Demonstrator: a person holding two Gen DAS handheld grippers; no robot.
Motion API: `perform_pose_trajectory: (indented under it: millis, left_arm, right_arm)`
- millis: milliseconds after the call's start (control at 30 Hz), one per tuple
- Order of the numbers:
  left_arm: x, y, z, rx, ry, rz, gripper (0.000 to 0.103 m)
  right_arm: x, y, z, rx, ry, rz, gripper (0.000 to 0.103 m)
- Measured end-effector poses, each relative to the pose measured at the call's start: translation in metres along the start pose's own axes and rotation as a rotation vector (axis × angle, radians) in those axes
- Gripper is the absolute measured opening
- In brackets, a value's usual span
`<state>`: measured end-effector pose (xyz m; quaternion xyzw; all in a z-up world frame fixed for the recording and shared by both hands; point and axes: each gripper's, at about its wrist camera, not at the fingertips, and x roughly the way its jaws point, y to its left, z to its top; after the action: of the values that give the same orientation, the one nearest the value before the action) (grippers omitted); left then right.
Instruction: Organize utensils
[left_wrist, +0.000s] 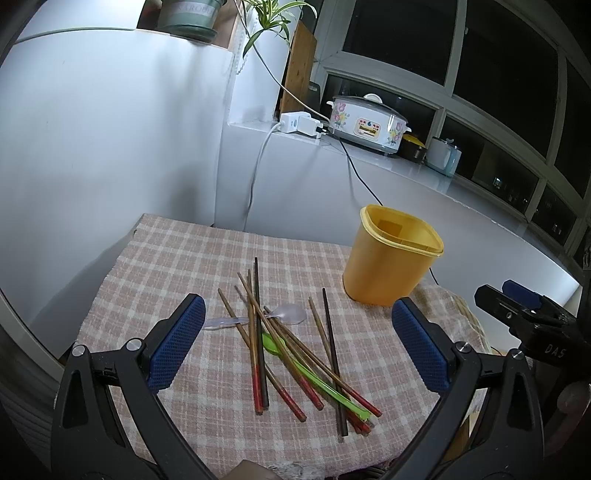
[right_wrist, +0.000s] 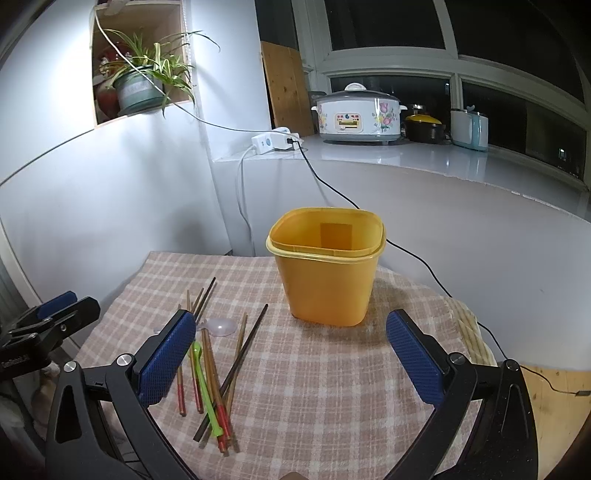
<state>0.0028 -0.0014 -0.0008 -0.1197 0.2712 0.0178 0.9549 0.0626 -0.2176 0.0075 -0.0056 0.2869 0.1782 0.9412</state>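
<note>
Both my grippers, left (left_wrist: 297, 343) and right (right_wrist: 291, 354), tilt down wide open and empty, one pad hiding part of the chopsticks (right_wrist: 207, 369) beside the bin (right_wrist: 325, 273).

White walls (right_wrist: 110, 192) enclose a glossy white counter (right_wrist: 461, 173); at twelve o'clock stands a floral white rice cooker (right_wrist: 360, 116), at one o'clock dark night windows (right_wrist: 517, 33).
</note>
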Motion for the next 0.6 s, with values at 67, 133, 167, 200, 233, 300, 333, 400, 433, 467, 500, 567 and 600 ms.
perform_pose_trajectory:
  millis: [67, 133, 167, 200, 233, 300, 333, 400, 433, 467, 500, 567, 600]
  left_arm:
    - [0.0002, 0.0001, -0.0002, 0.000, 0.000, -0.001, 0.103]
    - [0.0003, 0.0004, -0.0003, -0.001, -0.001, -0.001, 0.103]
    - [0.0000, -0.0001, -0.0006, 0.000, -0.001, -0.001, 0.103]
    - [0.0004, 0.0007, 0.0005, -0.002, 0.001, -0.002, 0.102]
    - [0.0003, 0.0007, 0.0008, -0.003, 0.001, 0.000, 0.102]
    - [0.0002, 0.0011, 0.0013, -0.005, 0.003, -0.001, 0.102]
    - [0.0002, 0.0009, 0.0014, -0.005, 0.003, -0.002, 0.102]
    - [0.0000, -0.0004, 0.0010, -0.004, 0.002, 0.000, 0.102]
    - [0.0002, 0.0016, 0.0019, -0.003, 0.003, -0.005, 0.102]
    - [0.0003, 0.0019, 0.0021, -0.002, 0.004, -0.004, 0.102]
    - [0.0004, 0.0007, 0.0015, -0.001, 0.005, -0.003, 0.102]
    - [-0.0003, 0.0022, 0.0022, -0.004, 0.006, -0.006, 0.102]
    - [-0.0006, 0.0020, 0.0022, -0.004, 0.006, -0.007, 0.102]
  right_arm:
    - [0.0000, -0.0004, -0.0007, -0.001, 0.002, 0.001, 0.102]
    - [0.0003, -0.0015, -0.0006, 0.001, 0.002, 0.003, 0.102]
    - [-0.0002, -0.0014, -0.0010, 0.002, 0.002, 0.004, 0.102]
    - [0.0000, -0.0009, -0.0004, 0.002, 0.002, 0.002, 0.102]
    - [-0.0004, -0.0005, -0.0008, 0.003, 0.001, 0.002, 0.102]
    - [0.0003, -0.0010, -0.0008, 0.004, 0.003, 0.004, 0.102]
    - [-0.0001, -0.0009, -0.0016, 0.005, 0.003, 0.005, 0.102]
    - [-0.0002, -0.0004, -0.0003, 0.002, 0.004, 0.004, 0.102]
    - [-0.0004, 0.0000, -0.0008, 0.000, 0.003, 0.005, 0.102]
    - [-0.0006, 0.0002, -0.0009, -0.002, 0.003, 0.006, 0.102]
    - [-0.0016, 0.0009, -0.0013, -0.005, 0.001, 0.007, 0.102]
    - [-0.0028, 0.0018, -0.0014, -0.008, 0.000, 0.009, 0.102]
    - [-0.0034, 0.0021, -0.0012, -0.010, 0.000, 0.011, 0.102]
